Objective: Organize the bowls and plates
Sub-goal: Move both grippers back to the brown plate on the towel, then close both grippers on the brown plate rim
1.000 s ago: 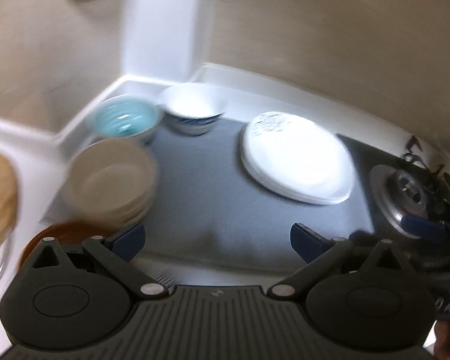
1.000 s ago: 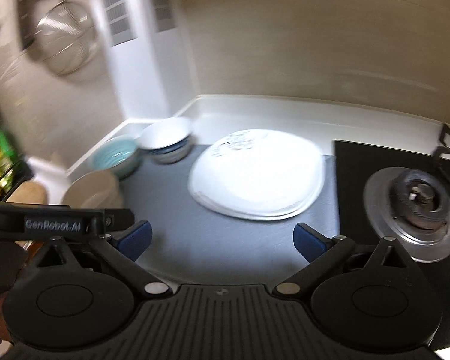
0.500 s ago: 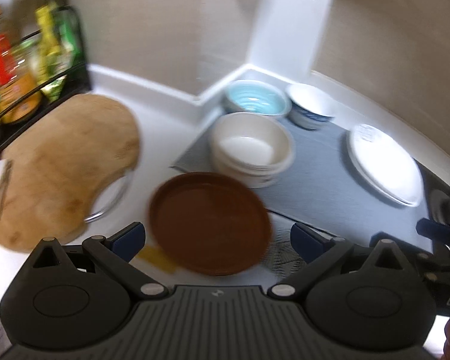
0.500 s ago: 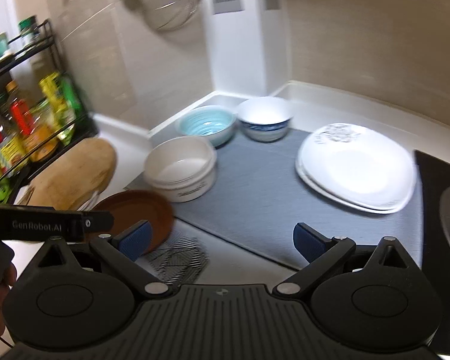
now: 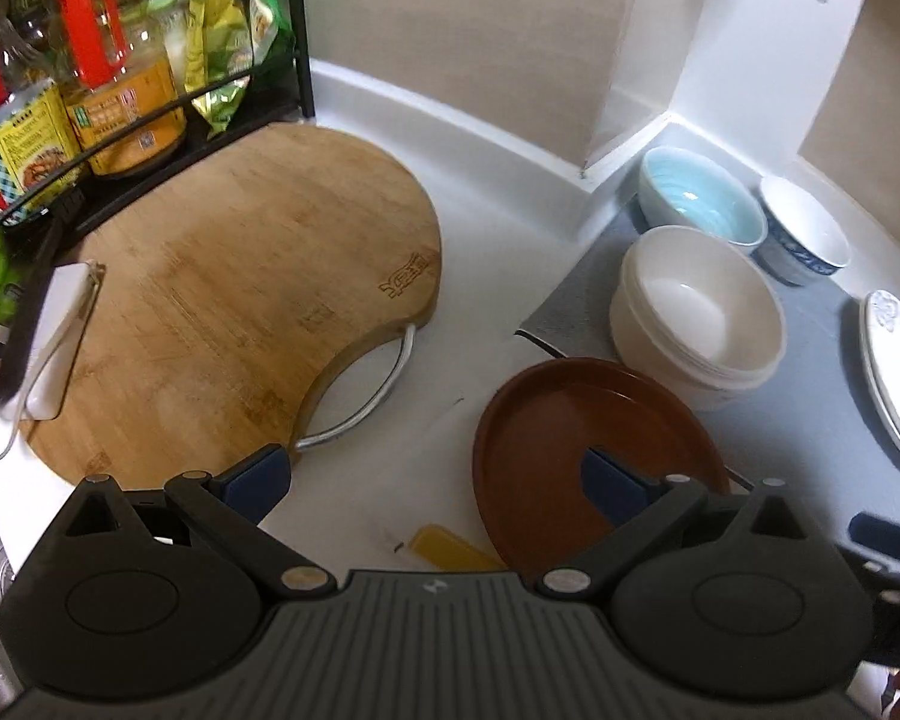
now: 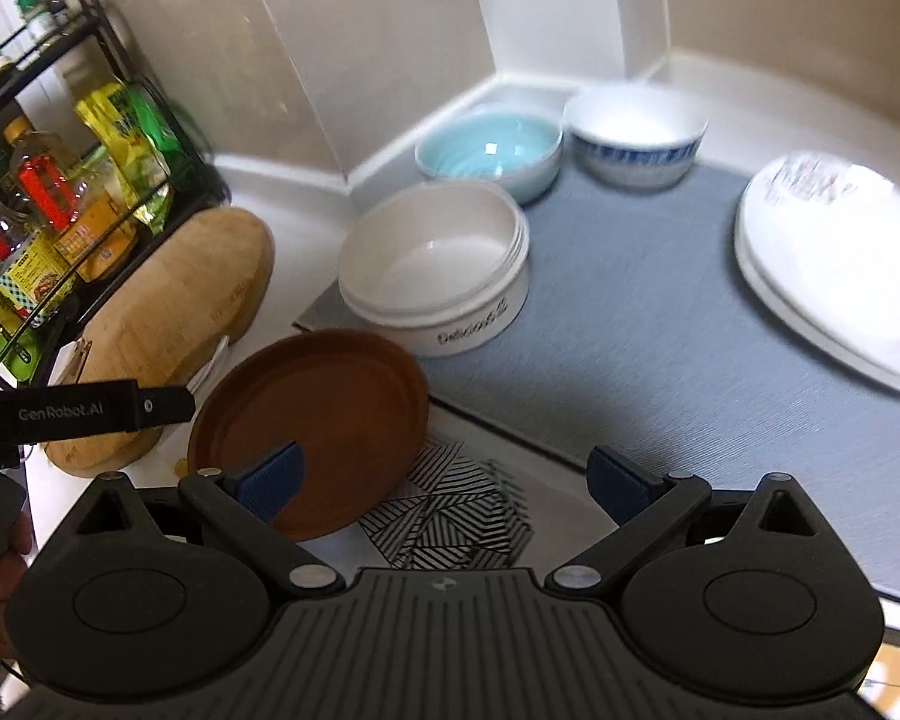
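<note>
Brown plate point(image 5: 576, 450) on tabletop point(image 5: 492, 192), just beside the stacked white bowls point(image 5: 699, 312), overlapping the grey mat's point(image 6: 642, 324) edge. Left gripper point(image 5: 432, 477) spread, empty, right fingertip over the plate. Right gripper point(image 6: 447, 474) spread, empty, left fingertip over the plate's near side. White plates point(image 6: 834, 264) lie well apart.

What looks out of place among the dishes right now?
The brown plate sits off the grey mat, partly over a patterned coaster, while the cream bowls, blue bowl, patterned bowl and white plates all rest on the mat.
</note>
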The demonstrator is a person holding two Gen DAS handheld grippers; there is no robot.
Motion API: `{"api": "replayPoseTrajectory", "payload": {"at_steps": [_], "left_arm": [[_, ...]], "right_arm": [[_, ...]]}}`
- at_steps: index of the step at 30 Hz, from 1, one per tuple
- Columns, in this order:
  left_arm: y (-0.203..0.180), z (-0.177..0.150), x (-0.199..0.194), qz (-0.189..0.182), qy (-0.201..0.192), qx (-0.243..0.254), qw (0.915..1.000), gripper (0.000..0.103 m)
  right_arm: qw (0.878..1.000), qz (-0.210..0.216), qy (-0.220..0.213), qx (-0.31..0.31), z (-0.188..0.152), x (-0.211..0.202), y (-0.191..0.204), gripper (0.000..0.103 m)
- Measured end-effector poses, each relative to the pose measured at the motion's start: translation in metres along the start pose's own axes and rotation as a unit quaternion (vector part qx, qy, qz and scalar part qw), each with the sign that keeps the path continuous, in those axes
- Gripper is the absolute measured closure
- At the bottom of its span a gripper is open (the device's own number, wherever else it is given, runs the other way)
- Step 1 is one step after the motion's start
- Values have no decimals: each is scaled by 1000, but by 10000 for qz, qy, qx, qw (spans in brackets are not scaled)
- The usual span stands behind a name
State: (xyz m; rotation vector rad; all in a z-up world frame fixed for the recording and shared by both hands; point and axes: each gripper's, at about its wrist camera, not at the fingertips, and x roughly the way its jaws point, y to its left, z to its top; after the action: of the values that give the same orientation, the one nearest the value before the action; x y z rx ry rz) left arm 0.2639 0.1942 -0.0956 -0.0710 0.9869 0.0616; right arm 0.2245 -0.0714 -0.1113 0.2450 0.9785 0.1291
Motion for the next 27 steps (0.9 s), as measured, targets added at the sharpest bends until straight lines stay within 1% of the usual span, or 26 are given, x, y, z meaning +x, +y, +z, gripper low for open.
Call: {"api": "replayPoseTrajectory", "payload": {"at_steps": [4,9,13,19,21,22,24,25,26,27], "left_arm": [[0,8,20,-14,173,24,9998,0],[1,14,39,-44,379,35,9993,0],[0,16,48,3,440,73,9990,0],[-5,19,52,6,394,276,9988,0],[-8,19,52,-42,389,358,9986,9],[-9,19,53,-57,394,389,9985,13],[-12,18,56,-84,466,490,9977,34],[-14,17,59,-109,531,560,9970,40],[-14,17,60,-150,565,603,9965,50],[-16,16,60,-137,558,656,9962,56]], "right_arm": [[9996,69,232,130,3,21,-2,3],[9992,124,387,36,9,39,0,3],[9985,162,532,2,14,53,1,3],[9971,348,678,-8,15,66,5,4],[9969,399,667,-82,15,68,7,9],[9969,439,651,-108,15,68,8,16],[9965,518,642,-111,15,67,7,34],[9965,528,645,-111,15,67,7,39],[9964,537,636,-131,15,67,7,52],[9964,531,634,-169,15,68,7,57]]}}
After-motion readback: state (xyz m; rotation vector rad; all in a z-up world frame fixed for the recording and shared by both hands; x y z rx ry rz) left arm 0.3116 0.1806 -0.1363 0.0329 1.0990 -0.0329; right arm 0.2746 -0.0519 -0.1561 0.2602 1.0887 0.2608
